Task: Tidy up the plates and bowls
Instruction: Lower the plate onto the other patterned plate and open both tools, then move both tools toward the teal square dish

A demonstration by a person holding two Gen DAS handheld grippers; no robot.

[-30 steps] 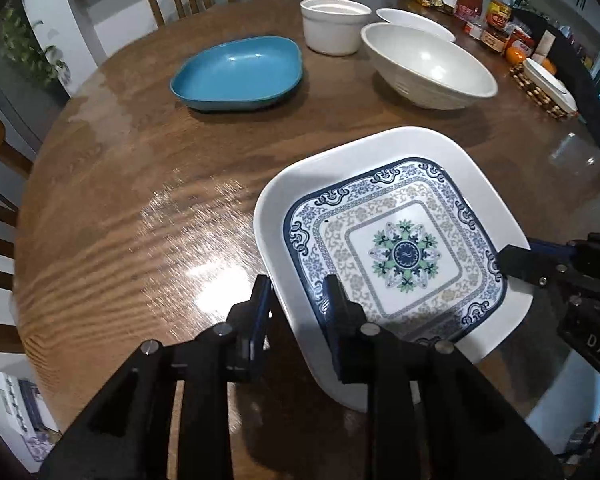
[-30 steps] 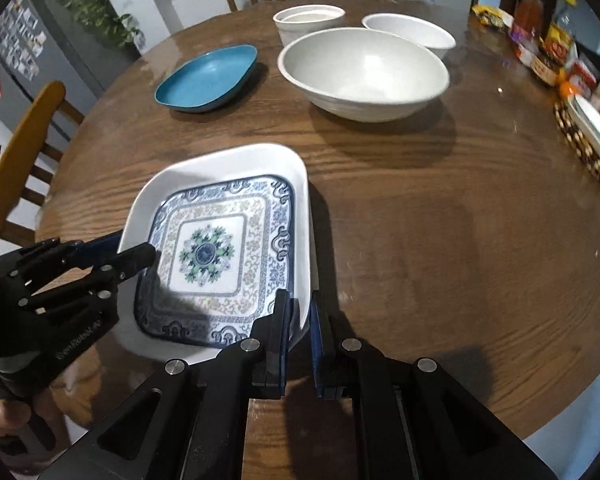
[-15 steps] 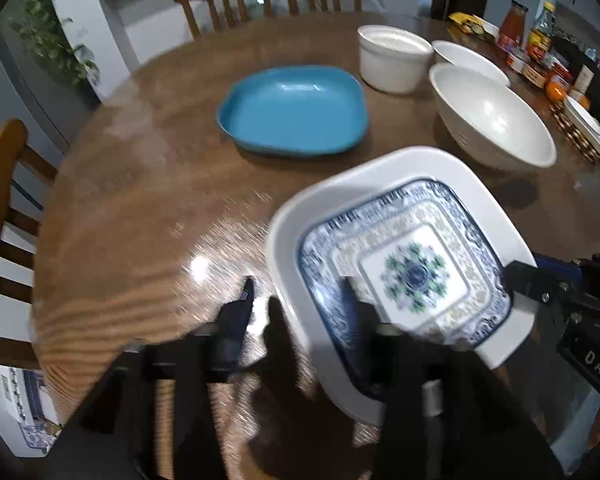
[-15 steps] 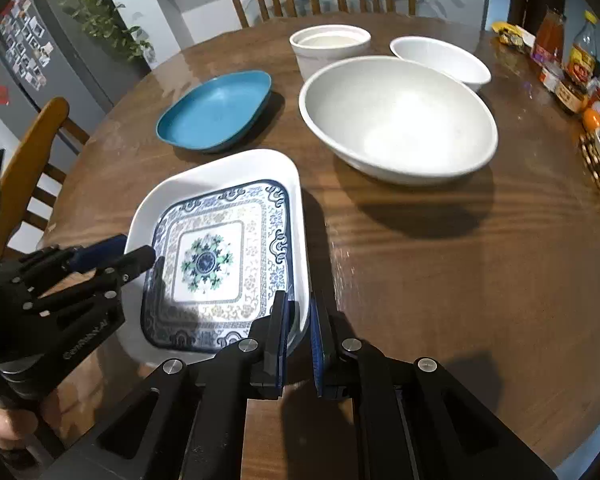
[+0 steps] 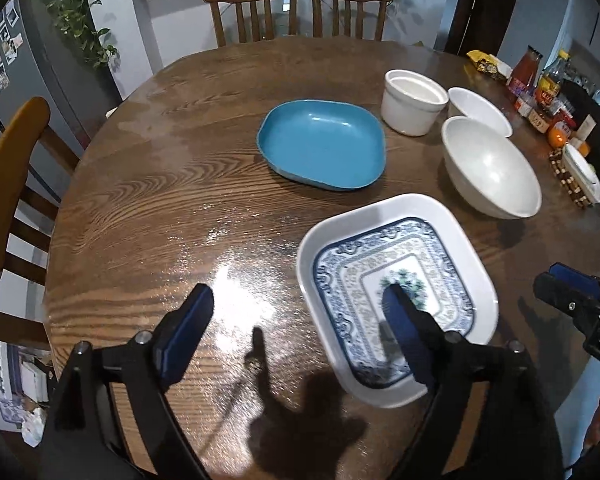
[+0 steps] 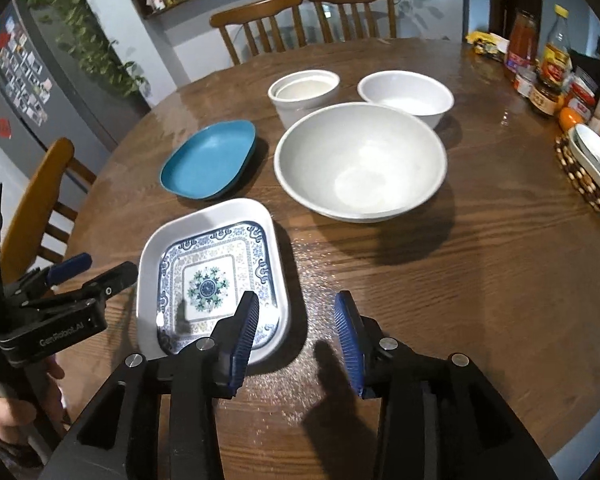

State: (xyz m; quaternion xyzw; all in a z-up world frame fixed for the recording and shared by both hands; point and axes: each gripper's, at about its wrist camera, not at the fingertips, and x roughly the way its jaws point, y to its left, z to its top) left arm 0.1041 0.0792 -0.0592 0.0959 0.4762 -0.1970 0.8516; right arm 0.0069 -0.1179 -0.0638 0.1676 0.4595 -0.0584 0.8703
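Observation:
A square white plate with a blue pattern (image 5: pixel 396 272) (image 6: pixel 216 264) lies flat on the round wooden table (image 5: pixel 172 184) near its front edge. My left gripper (image 5: pixel 298 312) is open and empty above the plate's left rim. My right gripper (image 6: pixel 298 312) is open and empty above the plate's right rim. Behind the plate are a blue square plate (image 5: pixel 324 144) (image 6: pixel 210 158), a large white bowl (image 5: pixel 490 164) (image 6: pixel 360 160), a smaller white bowl (image 5: pixel 480 110) (image 6: pixel 406 94) and a white straight-sided dish (image 5: pixel 414 102) (image 6: pixel 304 90).
Sauce bottles and jars (image 6: pixel 540 64) stand at the table's right edge, beside a woven basket with a white dish (image 6: pixel 592 164). Wooden chairs (image 6: pixel 304 20) stand behind the table and one (image 5: pixel 12 184) at the left.
Both grippers have opened and let go of the patterned plate, which now lies on the table. Both have pulled back and risen, so more of the table shows.

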